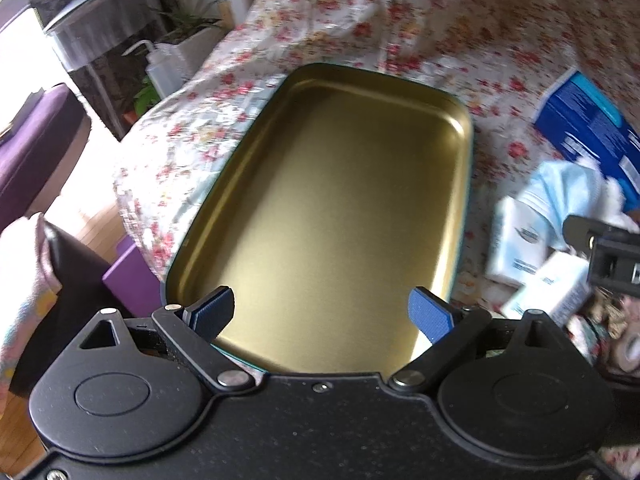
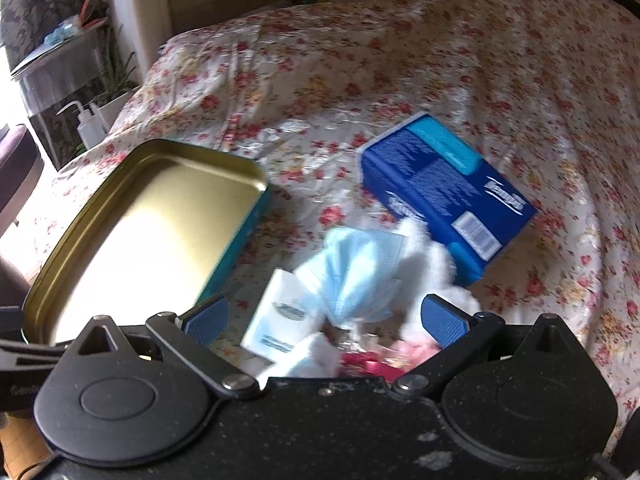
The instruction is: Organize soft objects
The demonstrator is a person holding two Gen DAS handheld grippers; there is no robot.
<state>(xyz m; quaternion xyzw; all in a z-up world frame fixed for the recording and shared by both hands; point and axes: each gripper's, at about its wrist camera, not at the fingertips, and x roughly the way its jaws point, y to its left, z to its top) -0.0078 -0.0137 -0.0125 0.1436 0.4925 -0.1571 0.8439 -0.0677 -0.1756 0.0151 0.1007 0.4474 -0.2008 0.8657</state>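
An empty gold metal tin point(image 1: 340, 208) with teal outer walls lies on the floral bedspread; it also shows in the right wrist view point(image 2: 140, 232). My left gripper point(image 1: 322, 312) is open and empty over the tin's near end. My right gripper point(image 2: 326, 316) is open and empty above a pile of soft things: a light blue face mask point(image 2: 352, 276), white tissue packs point(image 2: 280, 320), white cotton point(image 2: 436, 264) and something pink point(image 2: 412, 350). A blue tissue box point(image 2: 448, 196) lies behind the pile. The pile shows at the right of the left wrist view point(image 1: 560, 200).
The floral bedspread point(image 2: 400, 60) covers the whole bed. Off the bed's left edge stand a metal side table point(image 1: 100, 36), a white squeeze bottle point(image 1: 160, 68), potted plants and a purple seat point(image 1: 36, 136). A purple block point(image 1: 128, 280) sits by the tin's near left corner.
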